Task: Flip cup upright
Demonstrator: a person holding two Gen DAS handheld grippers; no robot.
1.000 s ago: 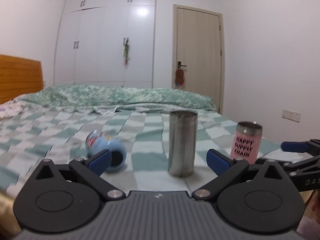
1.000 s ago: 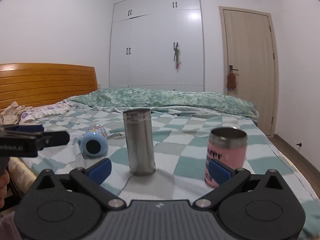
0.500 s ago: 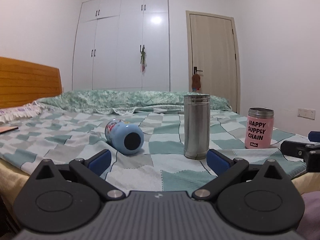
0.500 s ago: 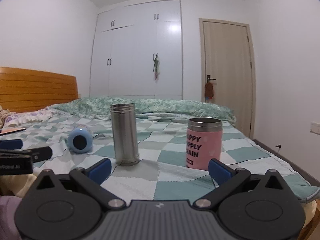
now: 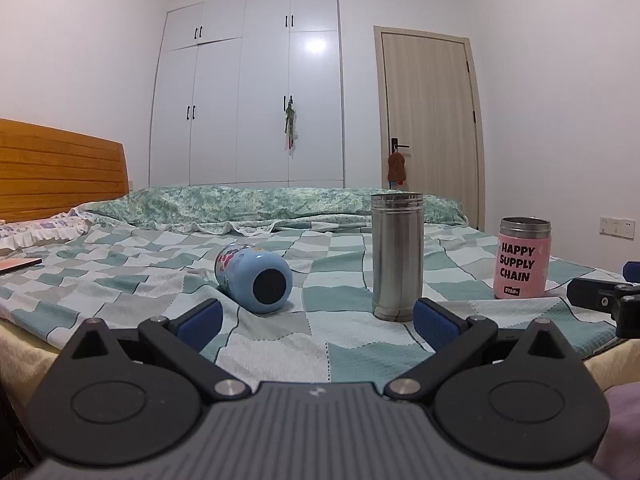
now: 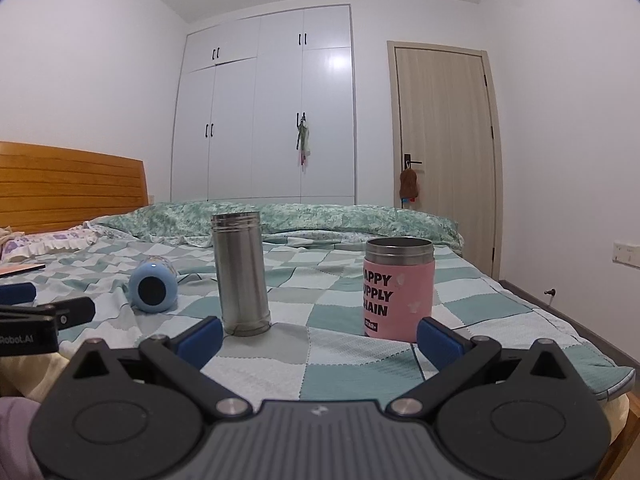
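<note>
On bed (image 5: 340, 344), both grippers' fingers (image 5: 199, 317) wide open, holding nothing.

Pink cup (image 5: 523, 258): "HAPPY SUPPLY CHAIN", small "STAR" tag beneath. Left gripper (image 6: 28, 336) body: "Robot.AI", partly cut off.

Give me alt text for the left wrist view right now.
A light blue cup lies on its side on a checked bedspread, its base facing the open, empty left gripper. To its right stand a steel tumbler and a pink cup; the right gripper pokes in at the right edge.
</note>
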